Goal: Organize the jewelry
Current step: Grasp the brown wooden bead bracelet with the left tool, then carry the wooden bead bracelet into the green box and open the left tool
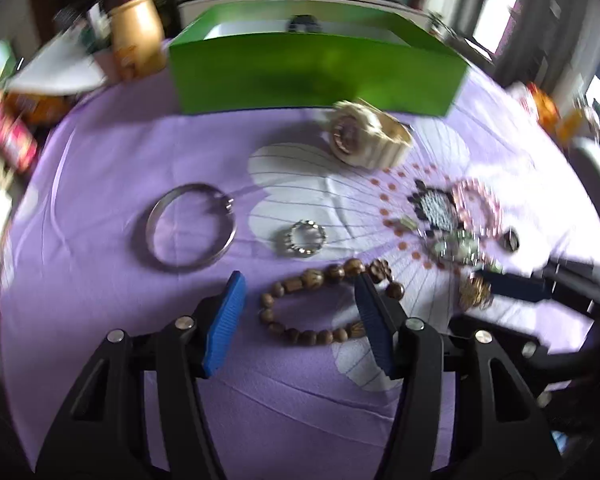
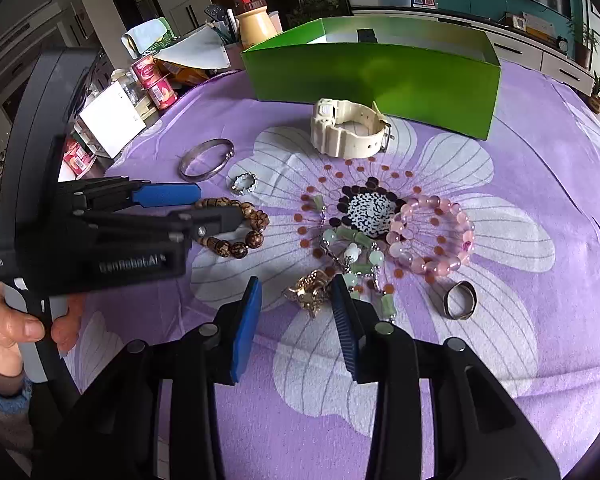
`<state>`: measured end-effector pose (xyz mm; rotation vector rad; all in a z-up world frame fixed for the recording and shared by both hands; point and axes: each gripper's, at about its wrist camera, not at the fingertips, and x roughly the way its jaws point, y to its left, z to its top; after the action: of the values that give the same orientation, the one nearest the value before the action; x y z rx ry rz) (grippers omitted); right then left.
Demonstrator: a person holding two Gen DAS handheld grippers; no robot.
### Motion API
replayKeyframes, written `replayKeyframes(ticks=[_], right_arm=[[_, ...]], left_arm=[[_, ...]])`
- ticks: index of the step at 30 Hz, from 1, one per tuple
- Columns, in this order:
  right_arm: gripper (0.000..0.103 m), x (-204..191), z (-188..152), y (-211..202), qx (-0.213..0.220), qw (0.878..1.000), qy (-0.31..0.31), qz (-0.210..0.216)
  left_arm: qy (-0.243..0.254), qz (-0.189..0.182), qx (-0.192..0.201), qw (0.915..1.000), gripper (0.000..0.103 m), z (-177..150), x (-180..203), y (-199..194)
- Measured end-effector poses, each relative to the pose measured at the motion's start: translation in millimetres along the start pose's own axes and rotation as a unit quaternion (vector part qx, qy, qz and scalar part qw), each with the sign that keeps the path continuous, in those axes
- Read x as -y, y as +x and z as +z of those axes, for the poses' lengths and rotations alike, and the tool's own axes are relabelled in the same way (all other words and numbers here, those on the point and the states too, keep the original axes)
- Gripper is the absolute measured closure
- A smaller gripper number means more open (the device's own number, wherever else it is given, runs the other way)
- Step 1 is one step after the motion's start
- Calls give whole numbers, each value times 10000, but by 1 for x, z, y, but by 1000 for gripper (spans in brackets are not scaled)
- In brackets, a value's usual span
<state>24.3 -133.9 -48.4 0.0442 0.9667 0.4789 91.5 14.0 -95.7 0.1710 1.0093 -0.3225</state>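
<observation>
Inspecting the purple flowered cloth, found the jewelry laid out loose in front of an open green box standing at the far edge. Noted a cream watch just before the box, a silver bangle to its left, and a small silver ring near the bangle.

Recorded the left gripper pointing steeply down, jaws apart and straddling a wooden bead bracelet lying flat on the cloth. Observed one blue pad overlapping the bracelet's far side and the other pad clear of the beads; no clamp established. Saw a hand on that gripper's handle in the right wrist view.

Recorded the right gripper likewise angled down, jaws apart, with a gold ornament on the cloth between the fingertips. Observed a visible gap beside one pad; not gripped. Noted a green bead strand touching the ornament, a pink bead bracelet just beyond it, and a dark ring near the pink beads.
</observation>
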Motion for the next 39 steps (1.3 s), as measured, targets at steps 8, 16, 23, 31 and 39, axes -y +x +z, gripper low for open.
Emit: replayKeyframes(ticks=[8, 16, 23, 31, 39], right_arm=[[65, 0, 1, 0, 25, 10000, 18, 29], [65, 1, -1, -1, 34, 10000, 15, 33], [65, -1, -2, -1, 51, 10000, -43, -15], [77, -3, -3, 0, 153, 9992, -246, -280], [78, 1, -5, -9, 204, 9996, 3, -217]], left_arm=[[459, -266, -165, 9985, 65, -5, 12, -6], [152, -601, -341, 9975, 72, -16, 12, -16], [469, -316, -200, 9982, 74, -4, 20, -5], [367, -292, -39, 9989, 91, -8, 19, -9], [-215, -532, 28, 9983, 92, -15, 8, -18]])
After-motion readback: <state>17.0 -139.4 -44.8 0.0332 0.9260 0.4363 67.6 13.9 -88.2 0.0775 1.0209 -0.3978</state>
